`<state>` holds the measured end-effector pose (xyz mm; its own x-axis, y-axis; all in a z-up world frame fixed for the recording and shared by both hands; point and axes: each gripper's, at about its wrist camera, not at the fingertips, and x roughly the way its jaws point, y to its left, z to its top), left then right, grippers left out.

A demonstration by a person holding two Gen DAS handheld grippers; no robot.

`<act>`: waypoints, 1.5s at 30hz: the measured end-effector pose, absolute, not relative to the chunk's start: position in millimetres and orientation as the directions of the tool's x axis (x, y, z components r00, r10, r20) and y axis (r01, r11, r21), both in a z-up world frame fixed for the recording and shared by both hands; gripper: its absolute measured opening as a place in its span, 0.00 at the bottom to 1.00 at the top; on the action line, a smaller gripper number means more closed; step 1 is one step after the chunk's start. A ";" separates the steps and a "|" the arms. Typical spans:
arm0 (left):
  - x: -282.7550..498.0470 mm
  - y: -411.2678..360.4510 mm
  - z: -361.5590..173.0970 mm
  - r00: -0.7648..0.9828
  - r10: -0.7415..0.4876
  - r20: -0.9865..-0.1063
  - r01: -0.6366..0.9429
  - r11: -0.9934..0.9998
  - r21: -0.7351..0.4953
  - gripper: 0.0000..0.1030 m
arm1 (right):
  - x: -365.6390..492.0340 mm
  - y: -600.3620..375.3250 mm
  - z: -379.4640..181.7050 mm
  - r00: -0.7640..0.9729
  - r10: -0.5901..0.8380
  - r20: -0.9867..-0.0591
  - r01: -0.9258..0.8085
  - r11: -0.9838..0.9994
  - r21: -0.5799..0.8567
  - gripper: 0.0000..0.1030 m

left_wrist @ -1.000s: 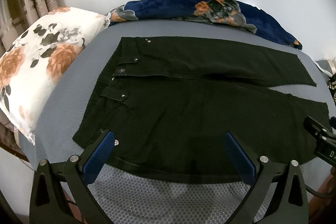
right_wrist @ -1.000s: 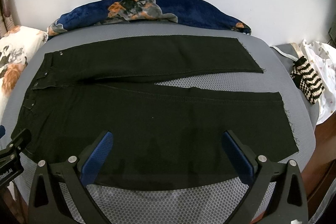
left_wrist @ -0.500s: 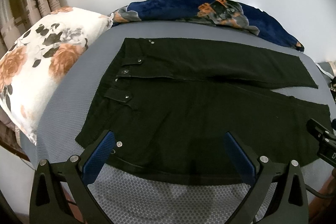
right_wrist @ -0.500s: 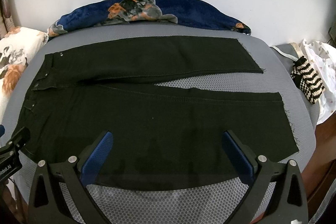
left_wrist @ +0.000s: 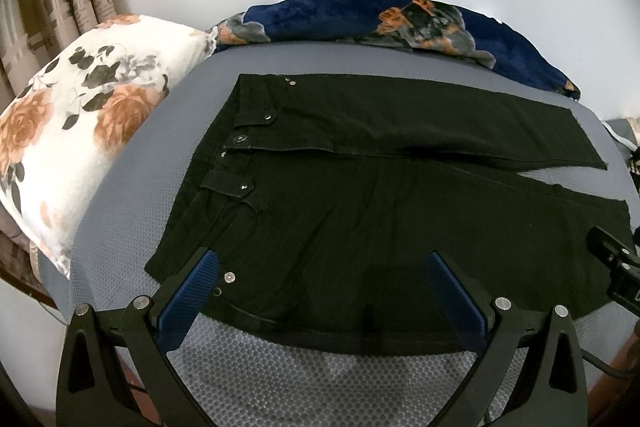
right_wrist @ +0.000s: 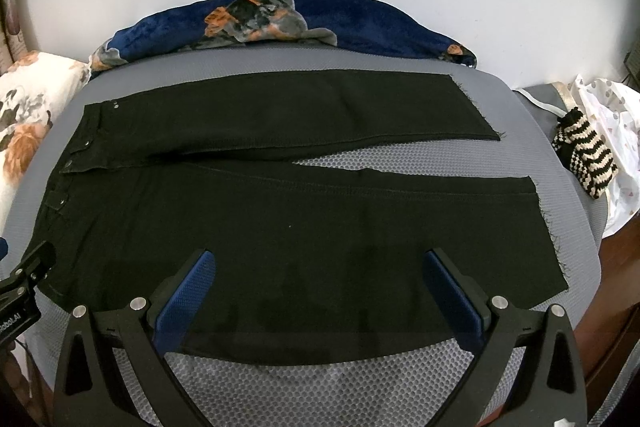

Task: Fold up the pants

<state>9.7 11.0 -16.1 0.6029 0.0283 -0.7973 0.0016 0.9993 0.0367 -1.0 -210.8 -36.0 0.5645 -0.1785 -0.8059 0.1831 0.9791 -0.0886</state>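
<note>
on the bed (right_wrist: 520,131) the limp pants (right_wrist: 280,227) should drape; my spread jaws should pinch their near edge.

Matt black cloth pants (left_wrist: 400,211) with shiny metal studs (left_wrist: 229,277), on honeycomb-textured grey cover (left_wrist: 320,379).

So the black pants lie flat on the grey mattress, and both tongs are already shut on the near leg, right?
Not quite: both the left tongs and right tongs are open, above the black pants, as each wrist view shows. The pants do lie flat on the grey mattress.
</note>
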 end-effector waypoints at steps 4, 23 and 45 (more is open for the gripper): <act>9.5 12.1 -16.3 0.605 0.028 -0.796 -0.001 0.999 0.035 1.00 | -1.2 -211.1 -34.8 0.568 -0.178 -0.803 0.183 0.979 -0.088 1.00; 10.8 20.8 -16.5 0.606 0.027 -0.795 -0.005 1.000 0.030 1.00 | 4.1 -203.8 -33.9 0.578 -0.177 -0.797 0.171 0.981 -0.094 1.00; 123.3 144.3 -4.9 0.610 -0.126 -0.783 -0.096 0.968 -0.231 0.99 | 61.2 -255.6 -24.3 0.619 0.060 -0.783 0.145 0.971 0.190 1.00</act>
<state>123.3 144.3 -4.9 0.6097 -0.1258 -0.7826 -0.0962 0.9683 -0.2306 61.2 -255.6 -24.3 0.6193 0.0603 -0.7828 0.1449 0.9711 0.1895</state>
